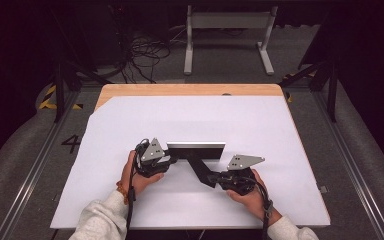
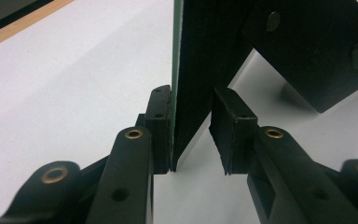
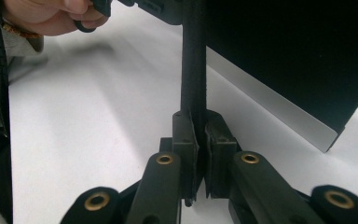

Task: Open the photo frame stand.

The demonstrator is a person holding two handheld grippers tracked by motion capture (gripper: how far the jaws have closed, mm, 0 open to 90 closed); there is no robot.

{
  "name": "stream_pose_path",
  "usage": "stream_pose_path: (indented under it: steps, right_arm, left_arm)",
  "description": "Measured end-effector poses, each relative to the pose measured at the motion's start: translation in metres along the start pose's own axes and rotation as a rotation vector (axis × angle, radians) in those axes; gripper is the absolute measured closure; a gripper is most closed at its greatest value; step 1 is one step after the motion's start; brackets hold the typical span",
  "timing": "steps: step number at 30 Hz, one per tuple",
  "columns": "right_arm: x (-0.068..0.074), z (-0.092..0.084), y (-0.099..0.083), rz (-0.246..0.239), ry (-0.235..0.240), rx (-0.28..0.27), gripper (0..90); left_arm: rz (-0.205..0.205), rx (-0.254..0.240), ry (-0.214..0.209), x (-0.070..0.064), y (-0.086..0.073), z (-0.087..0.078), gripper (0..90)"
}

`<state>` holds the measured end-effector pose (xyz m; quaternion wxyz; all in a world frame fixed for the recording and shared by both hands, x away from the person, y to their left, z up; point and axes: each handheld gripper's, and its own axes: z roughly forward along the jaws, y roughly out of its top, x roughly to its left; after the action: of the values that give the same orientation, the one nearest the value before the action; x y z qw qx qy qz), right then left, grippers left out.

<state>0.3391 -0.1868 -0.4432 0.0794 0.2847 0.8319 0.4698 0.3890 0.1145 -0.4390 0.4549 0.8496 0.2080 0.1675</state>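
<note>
The high view looks forward and down from above the person's side, taking in the whole white table (image 1: 195, 120) from well back; the left gripper view sits low, very near the black frame (image 2: 200, 70), looking along its jaws; the right gripper view does likewise at the frame's stand (image 3: 193, 60); all three share the frame and tabletop.

A dark figure "4" stands on the grey floor (image 1: 71, 143) left of the table.
</note>
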Motion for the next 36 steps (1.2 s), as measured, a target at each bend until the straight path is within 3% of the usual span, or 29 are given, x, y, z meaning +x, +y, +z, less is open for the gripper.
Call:
stream_pose_path:
  steps: [13,18,24,29,32,36]
  right_arm:
    - [-0.001,-0.002,-0.005,-0.006,-0.017,0.021,85.1]
    - [0.003,-0.003,-0.006,-0.063,-0.048,0.055,84.0]
    - [0.005,-0.006,-0.007,-0.073,-0.060,0.068,83.1]
    - [0.004,-0.012,-0.007,-0.067,-0.060,0.067,82.3]
    - [0.004,-0.021,-0.001,-0.093,-0.059,0.077,79.7]
    - [0.001,-0.034,0.000,-0.101,-0.088,0.056,79.9]
  left_arm:
    - [-0.004,0.005,-0.016,-0.001,0.000,-0.001,68.9]
    - [-0.006,0.004,-0.027,0.000,-0.001,-0.001,68.9]
    - [-0.011,0.006,-0.028,0.001,-0.002,-0.004,69.6]
    - [-0.014,0.013,-0.028,0.003,-0.005,-0.012,69.5]
    - [-0.012,0.018,-0.039,0.002,-0.007,-0.022,69.9]
    - [-0.015,0.028,-0.033,0.002,-0.013,-0.033,71.3]
